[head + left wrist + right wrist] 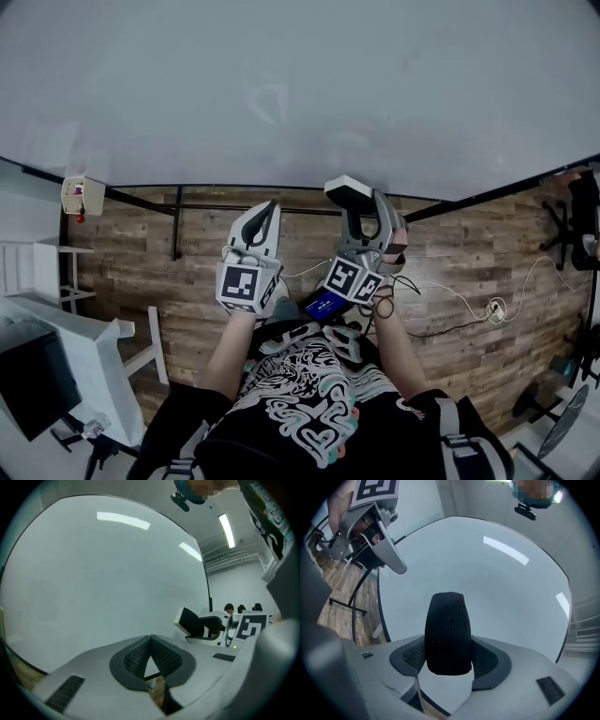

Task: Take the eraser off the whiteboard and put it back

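Eraser (447, 632) off the whiteboard (281, 84), clamped crosswise between the jaws of the right gripper (366, 204), black felt face toward that gripper's camera, held in front of the board near its lower edge and, as far as the views show, not touching it. Left gripper (150, 644) beside it, also before the board, jaws pressed together tip to tip on nothing. Removal looks done; setting the eraser back on the board is left.
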`<move>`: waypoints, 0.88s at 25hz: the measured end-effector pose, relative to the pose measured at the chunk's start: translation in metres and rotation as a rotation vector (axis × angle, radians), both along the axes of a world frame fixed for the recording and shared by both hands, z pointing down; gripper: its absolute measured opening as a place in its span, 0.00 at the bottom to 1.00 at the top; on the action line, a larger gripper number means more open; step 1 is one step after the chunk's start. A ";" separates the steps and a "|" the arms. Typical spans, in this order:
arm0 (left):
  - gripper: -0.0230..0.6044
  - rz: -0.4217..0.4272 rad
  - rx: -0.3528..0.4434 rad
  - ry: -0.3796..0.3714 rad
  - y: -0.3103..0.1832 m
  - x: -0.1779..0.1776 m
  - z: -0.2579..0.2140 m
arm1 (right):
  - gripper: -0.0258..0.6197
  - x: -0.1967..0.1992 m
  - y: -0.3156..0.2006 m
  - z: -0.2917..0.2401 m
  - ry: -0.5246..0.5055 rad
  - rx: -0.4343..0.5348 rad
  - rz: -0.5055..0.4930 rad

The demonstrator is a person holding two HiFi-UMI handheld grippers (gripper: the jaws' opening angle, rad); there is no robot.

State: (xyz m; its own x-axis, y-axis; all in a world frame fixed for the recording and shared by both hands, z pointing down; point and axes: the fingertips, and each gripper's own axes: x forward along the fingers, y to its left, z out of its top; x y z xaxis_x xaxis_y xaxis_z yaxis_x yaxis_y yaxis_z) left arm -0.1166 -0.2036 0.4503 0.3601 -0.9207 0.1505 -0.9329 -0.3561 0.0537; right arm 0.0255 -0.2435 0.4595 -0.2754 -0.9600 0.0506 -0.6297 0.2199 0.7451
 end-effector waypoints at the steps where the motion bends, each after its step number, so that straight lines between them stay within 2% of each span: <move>1: 0.07 0.002 -0.002 0.003 -0.001 0.002 0.001 | 0.48 0.003 -0.002 0.000 0.002 0.002 0.004; 22: 0.07 0.008 -0.030 0.009 -0.028 -0.012 0.013 | 0.48 -0.002 -0.032 -0.005 -0.024 0.022 0.037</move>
